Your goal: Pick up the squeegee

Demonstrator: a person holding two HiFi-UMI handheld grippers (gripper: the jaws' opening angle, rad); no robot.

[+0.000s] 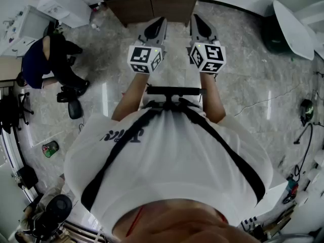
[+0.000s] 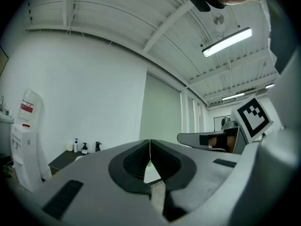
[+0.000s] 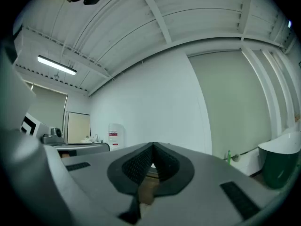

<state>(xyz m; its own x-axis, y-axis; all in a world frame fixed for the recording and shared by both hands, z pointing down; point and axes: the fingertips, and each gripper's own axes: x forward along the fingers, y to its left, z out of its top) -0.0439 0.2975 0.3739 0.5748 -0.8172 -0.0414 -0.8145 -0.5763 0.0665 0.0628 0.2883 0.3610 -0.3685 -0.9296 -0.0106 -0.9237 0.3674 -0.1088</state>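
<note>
No squeegee shows in any view. In the head view both grippers are held level in front of the person's chest, side by side and pointing at a dark-topped wooden cabinet [image 1: 152, 4]. The left gripper [image 1: 161, 20] has its jaws closed tip to tip with nothing between them; the left gripper view shows the same left gripper [image 2: 150, 147]. The right gripper [image 1: 195, 18] is likewise shut and empty, as the right gripper view confirms for the right gripper [image 3: 153, 147]. Each carries its marker cube [image 1: 144, 58].
A seated person [image 1: 50, 59] is at the left beside white desks. A water dispenser [image 2: 26, 135] and a dark counter with bottles [image 2: 80, 147] stand by the white wall. A green bin [image 3: 282, 164] is at the right. Cables and tools lie on the marble floor [image 1: 253, 85].
</note>
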